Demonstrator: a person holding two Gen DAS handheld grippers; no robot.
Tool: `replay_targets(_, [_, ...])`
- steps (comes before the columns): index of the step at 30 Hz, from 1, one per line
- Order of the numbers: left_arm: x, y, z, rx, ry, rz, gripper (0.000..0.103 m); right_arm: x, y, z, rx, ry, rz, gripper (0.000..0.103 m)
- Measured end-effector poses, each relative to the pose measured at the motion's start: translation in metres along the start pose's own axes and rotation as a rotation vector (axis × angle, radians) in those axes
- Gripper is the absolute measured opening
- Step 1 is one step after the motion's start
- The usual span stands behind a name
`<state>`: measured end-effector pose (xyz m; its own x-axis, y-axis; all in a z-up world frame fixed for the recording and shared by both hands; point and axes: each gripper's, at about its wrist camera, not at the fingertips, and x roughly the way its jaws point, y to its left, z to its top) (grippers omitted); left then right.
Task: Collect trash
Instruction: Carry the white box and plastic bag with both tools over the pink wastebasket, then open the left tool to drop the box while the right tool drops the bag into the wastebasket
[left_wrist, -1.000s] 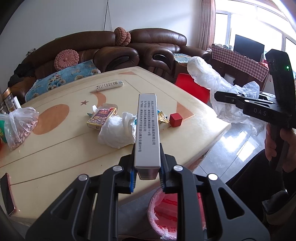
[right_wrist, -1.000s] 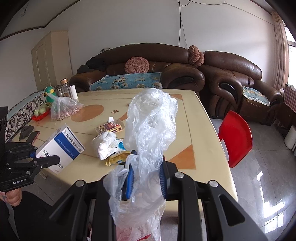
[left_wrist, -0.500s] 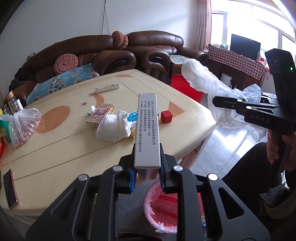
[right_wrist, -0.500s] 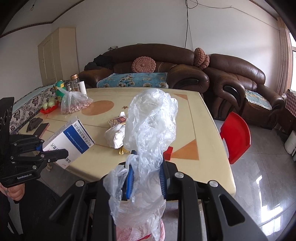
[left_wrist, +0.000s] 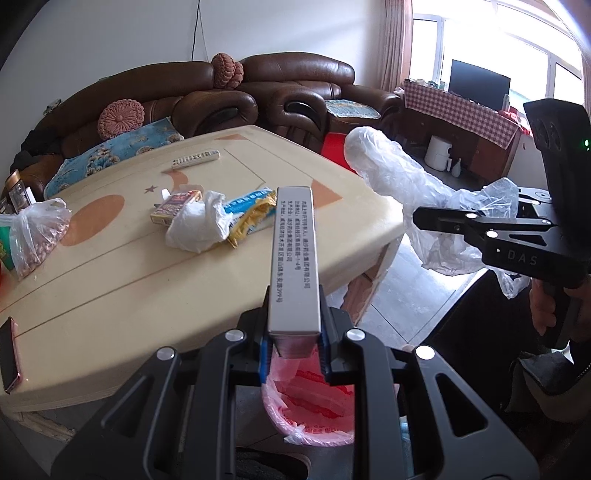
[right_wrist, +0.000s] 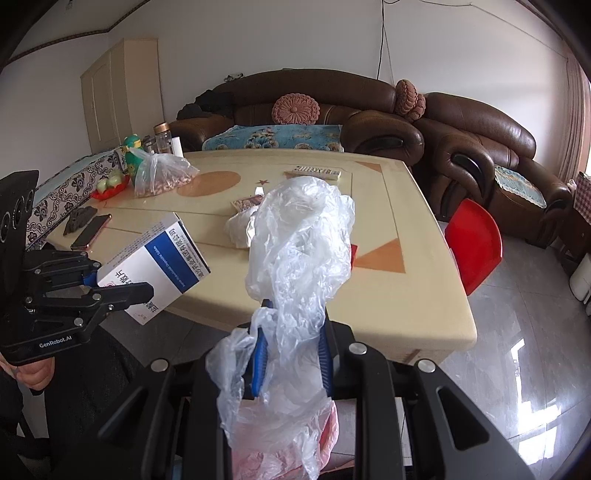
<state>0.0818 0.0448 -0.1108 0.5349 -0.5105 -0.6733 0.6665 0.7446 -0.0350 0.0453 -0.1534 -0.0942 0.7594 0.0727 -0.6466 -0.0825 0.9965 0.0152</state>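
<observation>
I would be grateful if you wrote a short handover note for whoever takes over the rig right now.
Left gripper: shut on the medicine box, held past the table edge, above the pink-lined trash bin.
Right gripper: shut on a crumpled clear plastic bag, also off the table; the bin shows just below it.
Done: both pieces lifted; neither dropped yet.
Left: release both into the bin, then fetch the white bag, snack wrapper and small carton lying on the table.
</observation>
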Motion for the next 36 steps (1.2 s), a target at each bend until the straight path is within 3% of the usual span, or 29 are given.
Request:
replay_targets(15, [0.030, -0.019, -0.046, -0.049, 0.117, -0.059, 0.021, 0.021, 0.010, -0.039, 0.011, 0.112, 0.025, 0.023])
replay_targets(28, [0.079, -0.023, -0.071, -0.079, 0.248, -0.094, 0.020, 0.070, 0.013, -0.072, 0.016, 0.256, 0.056, 0.023])
replay_targets(36, [0.126, -0.024, -0.089, -0.096, 0.360, -0.115, 0.020, 0.118, 0.009, -0.097, 0.039, 0.391, 0.085, 0.023])
